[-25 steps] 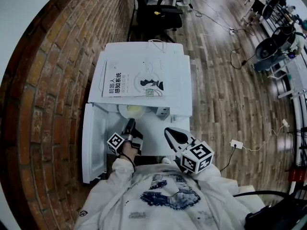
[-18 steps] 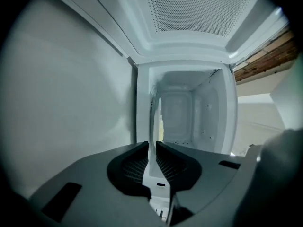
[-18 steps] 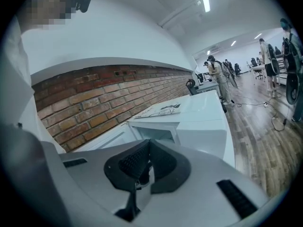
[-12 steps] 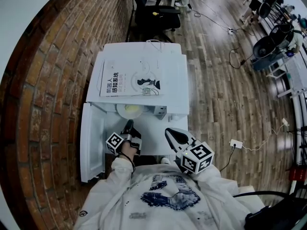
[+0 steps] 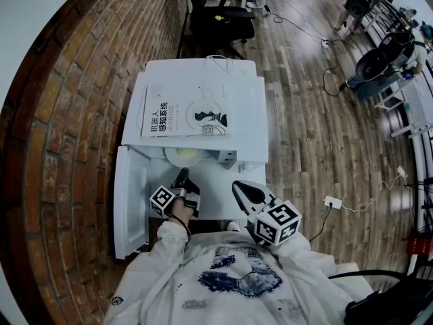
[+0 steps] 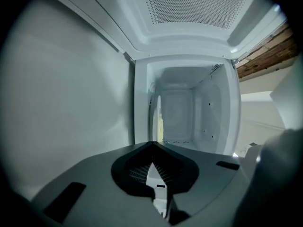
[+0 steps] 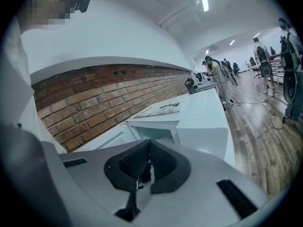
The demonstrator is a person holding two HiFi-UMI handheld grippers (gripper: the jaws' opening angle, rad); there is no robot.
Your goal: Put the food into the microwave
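Since the food (image 5: 187,156) already sits on its plate (image 5: 171,158) inside the microwave (image 5: 245,107), mid-frame, treat the plate as probably stiff, smooth and breakable (take its near rim, if at all). Your left gripper (image 5: 181,177), its jaws just closed on nothing, points into the cavity. The right gripper (image 5: 239,188), lower right, is pinched together and empty too.

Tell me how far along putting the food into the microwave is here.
Done, it seems: a yellowish dish sits inside the open microwave. In hand: nothing. The left gripper has just closed its jaws empty at the opening, and the right gripper is shut and empty, held back. Left: the door stands open, so closing it probably remains.
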